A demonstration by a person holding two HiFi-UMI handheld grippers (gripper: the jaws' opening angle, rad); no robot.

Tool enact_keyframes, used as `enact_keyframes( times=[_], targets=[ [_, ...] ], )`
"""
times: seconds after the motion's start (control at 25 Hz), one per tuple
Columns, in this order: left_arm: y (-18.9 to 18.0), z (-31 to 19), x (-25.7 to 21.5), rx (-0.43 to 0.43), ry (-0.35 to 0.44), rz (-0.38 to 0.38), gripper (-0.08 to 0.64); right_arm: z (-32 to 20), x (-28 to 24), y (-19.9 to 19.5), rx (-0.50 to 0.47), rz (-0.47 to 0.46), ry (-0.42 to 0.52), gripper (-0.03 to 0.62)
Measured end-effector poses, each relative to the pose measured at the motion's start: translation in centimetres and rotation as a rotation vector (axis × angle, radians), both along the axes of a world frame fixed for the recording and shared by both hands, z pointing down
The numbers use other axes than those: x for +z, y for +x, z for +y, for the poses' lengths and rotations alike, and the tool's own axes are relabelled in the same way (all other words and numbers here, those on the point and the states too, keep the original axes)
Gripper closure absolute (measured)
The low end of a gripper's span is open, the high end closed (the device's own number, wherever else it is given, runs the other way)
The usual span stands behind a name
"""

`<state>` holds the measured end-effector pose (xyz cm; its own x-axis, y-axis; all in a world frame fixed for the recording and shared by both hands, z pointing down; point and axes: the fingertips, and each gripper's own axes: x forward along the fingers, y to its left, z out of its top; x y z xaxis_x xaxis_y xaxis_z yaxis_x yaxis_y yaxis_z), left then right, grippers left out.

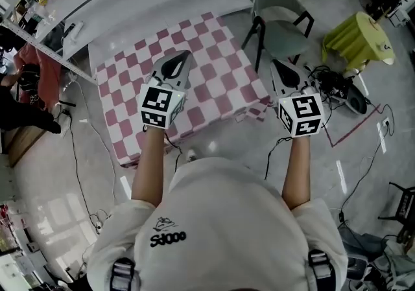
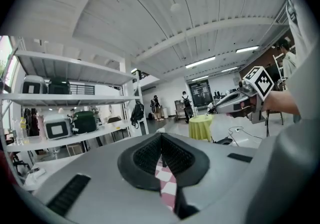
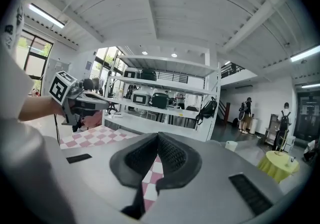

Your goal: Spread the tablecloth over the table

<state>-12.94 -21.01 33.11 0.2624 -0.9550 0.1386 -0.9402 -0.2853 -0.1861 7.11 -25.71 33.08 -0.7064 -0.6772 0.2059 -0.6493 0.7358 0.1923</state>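
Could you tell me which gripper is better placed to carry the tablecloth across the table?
Probably left: the left gripper, shut on the tablecloth, is over the table; the right gripper, also shut on it, hangs off the table's side.

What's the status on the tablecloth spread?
Both shut on tablecloth near edge: left gripper, right gripper. Mostly spread flat. Close by: chair at far right corner.

The only writing that can be read is a black print (image 1: pixel 167 238) on the person's white shirt (image 1: pixel 227 212), under a small drawn shoe: roughly "Sdooo", the last letters unsure. The cube (image 1: pixel 161 106) on the left gripper (image 1: pixel 183 56) and the cube (image 1: pixel 301 115) on the right gripper (image 1: pixel 279 64) bear black-and-white square code markers
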Motion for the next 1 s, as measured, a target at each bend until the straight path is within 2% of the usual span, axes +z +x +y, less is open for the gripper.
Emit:
enact_keyframes(
  times=[0.2, 0.52, 1.0],
  targets=[
    [-0.7, -0.1, -3.8, -0.005, 0.073, -0.015, 0.532, 0.4, -3.5, -1.8, -0.045, 0.009, 0.069, 0.569],
    [0.5, 0.3, -7.2, 0.028, 0.143, -0.039, 0.532, 0.7, -6.6, -2.1, -0.047, -0.013, 0.11, 0.57],
    [1.2, 0.7, -6.0, 0.054, 0.112, -0.031, 0.532, 1.4, -5.2, -2.1, -0.05, 0.028, 0.087, 0.569]
  ],
)
